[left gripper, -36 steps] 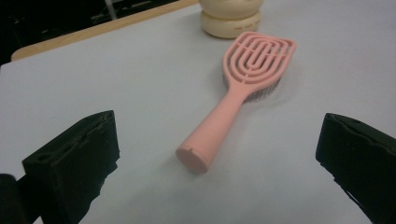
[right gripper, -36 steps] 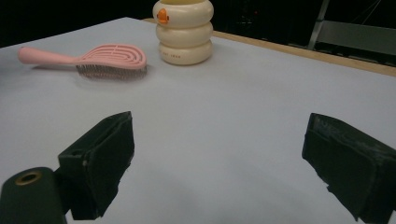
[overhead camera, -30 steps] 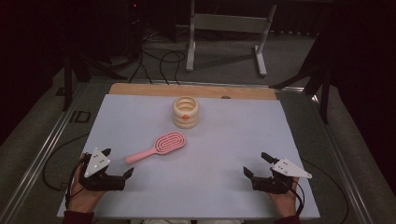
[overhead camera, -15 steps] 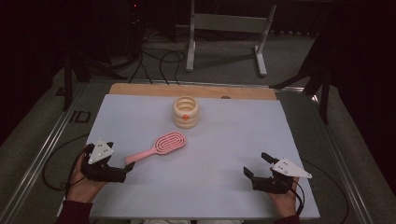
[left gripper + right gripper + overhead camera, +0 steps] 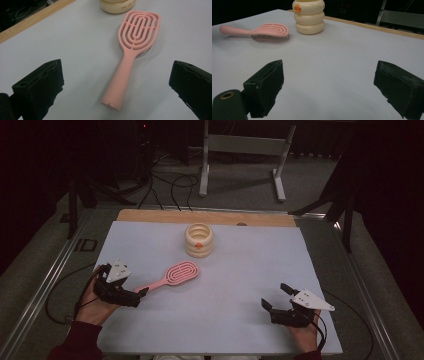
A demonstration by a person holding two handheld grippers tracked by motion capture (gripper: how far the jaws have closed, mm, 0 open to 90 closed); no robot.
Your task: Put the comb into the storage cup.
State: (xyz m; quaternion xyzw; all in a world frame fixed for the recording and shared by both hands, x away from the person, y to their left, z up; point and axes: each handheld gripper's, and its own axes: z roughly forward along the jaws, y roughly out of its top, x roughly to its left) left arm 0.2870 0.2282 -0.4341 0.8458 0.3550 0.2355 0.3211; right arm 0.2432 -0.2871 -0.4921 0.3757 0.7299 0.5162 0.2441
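Observation:
A pink hairbrush (image 5: 171, 276) lies bristles down on the white table sheet (image 5: 240, 270), its handle pointing to the near left. My left gripper (image 5: 140, 292) is open just short of the handle's end. In the left gripper view the hairbrush (image 5: 130, 52) lies between and ahead of the two jaws, untouched. A cream ribbed cup (image 5: 199, 239) with an orange mark stands behind the brush. My right gripper (image 5: 274, 296) stands open at the near right with nothing between its fingers. In the right gripper view the hairbrush (image 5: 259, 31) and the cream cup (image 5: 309, 15) sit far ahead.
A wooden strip (image 5: 210, 217) borders the sheet's far edge. Metal rails (image 5: 45, 290) run along both sides of the table. Behind it are cables (image 5: 165, 185) on the floor and a grey metal stand (image 5: 245, 150).
My left gripper has moved forward and to the right, up to the end of the brush handle. The right gripper, the brush and the cup have stayed still.

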